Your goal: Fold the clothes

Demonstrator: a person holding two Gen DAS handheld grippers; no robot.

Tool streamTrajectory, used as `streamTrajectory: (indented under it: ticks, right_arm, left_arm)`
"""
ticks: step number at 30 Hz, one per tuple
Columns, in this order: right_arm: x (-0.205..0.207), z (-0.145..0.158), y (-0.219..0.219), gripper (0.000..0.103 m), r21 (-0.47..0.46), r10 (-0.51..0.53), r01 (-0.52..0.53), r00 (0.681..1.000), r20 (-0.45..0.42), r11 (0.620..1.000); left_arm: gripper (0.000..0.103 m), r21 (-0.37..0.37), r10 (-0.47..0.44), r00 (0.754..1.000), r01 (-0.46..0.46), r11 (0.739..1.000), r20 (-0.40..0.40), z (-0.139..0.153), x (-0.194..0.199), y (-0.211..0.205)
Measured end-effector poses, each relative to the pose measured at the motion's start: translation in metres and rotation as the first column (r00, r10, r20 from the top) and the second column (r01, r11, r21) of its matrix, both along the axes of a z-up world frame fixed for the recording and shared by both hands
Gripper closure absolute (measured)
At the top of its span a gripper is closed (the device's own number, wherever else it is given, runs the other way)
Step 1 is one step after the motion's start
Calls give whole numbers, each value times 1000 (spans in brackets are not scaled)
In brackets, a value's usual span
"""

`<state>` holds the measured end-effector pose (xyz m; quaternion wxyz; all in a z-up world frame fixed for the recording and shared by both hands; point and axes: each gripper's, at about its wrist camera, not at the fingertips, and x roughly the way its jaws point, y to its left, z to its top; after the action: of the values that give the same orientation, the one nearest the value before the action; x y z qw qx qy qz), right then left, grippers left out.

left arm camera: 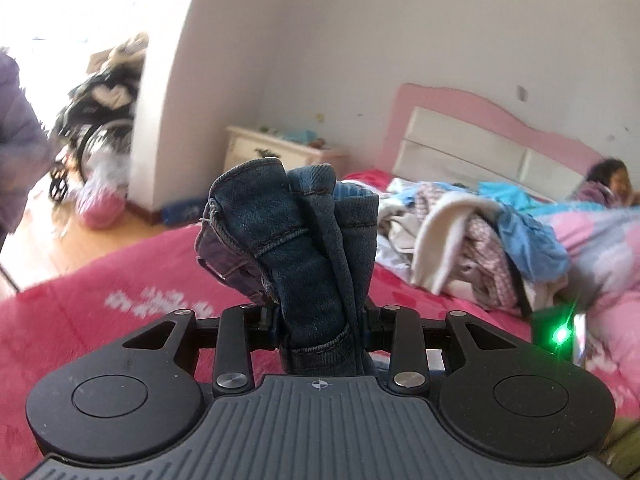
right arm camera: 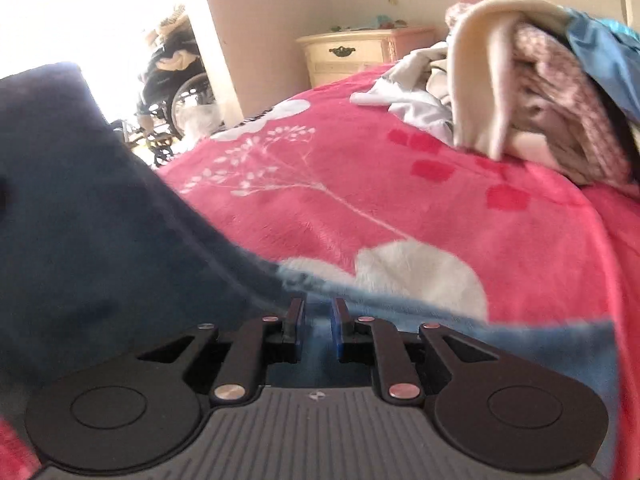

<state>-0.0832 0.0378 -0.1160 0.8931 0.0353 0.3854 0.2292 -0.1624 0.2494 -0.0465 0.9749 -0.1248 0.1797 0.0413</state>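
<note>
left view: our left gripper [left arm camera: 320, 312] is clamped on a thick bunch of the jeans [left arm camera: 296, 232], which stands up out of the jaws, lifted off the bed [left arm camera: 120, 280]. right view: our right gripper [right arm camera: 318, 320] pinches a paler edge of the jeans [right arm camera: 80, 220]; the dark cloth runs up and away to the left. we'd judge the long axis spans both hands.

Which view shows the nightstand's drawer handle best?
The right wrist view: the nightstand faces the camera, its dark drawer handle plain. In the left wrist view the nightstand is farther off and blurred; no handle is discernible.
</note>
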Motion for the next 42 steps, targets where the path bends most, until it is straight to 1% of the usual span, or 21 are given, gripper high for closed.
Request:
streamTrajectory:
  ticks: [3, 6, 7, 10, 13, 14, 16, 20, 22, 23, 25, 26, 27, 29, 31, 33, 35, 37, 39, 41, 42]
  right_arm:
    - [-23, 4, -13, 87, 38, 43, -40, 997, -69, 998]
    - [-43, -12, -12, 87, 54, 100, -93, 984, -149, 994]
    - [-50, -17, -9, 87, 35, 102, -98, 984, -144, 995]
    - [-66, -18, -4, 86, -5, 111, -111, 992, -67, 994]
    - [-63, 2, -32, 86, 103, 24, -15, 996, -89, 995]
    - [-61, 9, -52, 85, 146, -32, 46, 995, -97, 988]
    - [-57, 23, -92, 85, 231, -143, 167, 983, -120, 959]
    - [-48, 35, -166, 81, 370, -320, 367, 930, -183, 853]
    - [-47, 33, -194, 81, 441, -371, 437, 899, -233, 784]
    - [-46, 29, -208, 80, 498, -381, 471, 882, -277, 728]
    - [-46, 16, -228, 78, 565, -387, 533, 846, -367, 629]
    - [-47, 11, -237, 78, 584, -396, 559, 829, -395, 588]
    - [-48, 9, -243, 78, 591, -405, 571, 821, -403, 569]
    - [-48, 8, -250, 78, 591, -422, 577, 816, -394, 564]
    - [-50, 9, -253, 78, 595, -423, 571, 820, -385, 565]
    - [-49, 10, -258, 78, 588, -432, 566, 823, -368, 578]
    - [-51, 7, -264, 78, 584, -438, 573, 818, -372, 575]
    - [-52, 2, -272, 78, 594, -430, 585, 810, -398, 552]
    - [-52, -3, -277, 78, 602, -422, 594, 804, -419, 533]
    - [-53, -3, -279, 78, 603, -420, 592, 805, -419, 535]
    - [-52, -4, -278, 78, 602, -411, 588, 809, -421, 540]
  left_arm:
    - [70, 26, -34, 999, 34, 999, 12, 3, 3, -5]
    - [70, 47, -62, 998, 61, 997, 22, 5, 5, -13]
    - [70, 53, -70, 997, 69, 996, 26, 6, 5, -17]
    - [70, 69, -90, 996, 88, 994, 29, 7, 7, -27]
    - [70, 97, -110, 993, 107, 990, 31, 9, 9, -39]
    - [70, 107, -120, 992, 115, 988, 35, 11, 9, -44]
    - [70, 119, -146, 988, 140, 983, 42, 13, 8, -54]
    - [70, 193, -227, 973, 213, 958, 49, 13, 4, -82]
    - [70, 208, -273, 961, 259, 943, 39, 10, 6, -98]
    - [70, 215, -297, 954, 283, 935, 34, 9, 7, -106]
    - [70, 244, -349, 937, 335, 910, 14, 2, 9, -124]
    - [70, 262, -376, 927, 363, 894, 0, -2, 10, -133]
    - [70, 284, -402, 916, 391, 876, -20, -9, 11, -142]
    - [70, 340, -451, 890, 447, 828, -72, -26, 10, -163]
    - [70, 410, -483, 865, 493, 768, -135, -49, 5, -183]
    - [70, 469, -498, 851, 514, 718, -169, -70, -3, -199]
    - [70, 541, -508, 842, 516, 664, -179, -82, -14, -208]
    - [70, 586, -510, 843, 504, 634, -173, -86, -17, -214]
    - [70, 586, -506, 846, 498, 640, -168, -83, -16, -213]
    - [70, 623, -521, 835, 503, 598, -174, -82, -17, -214]
    - [70, 657, -538, 822, 512, 553, -187, -84, -20, -217]
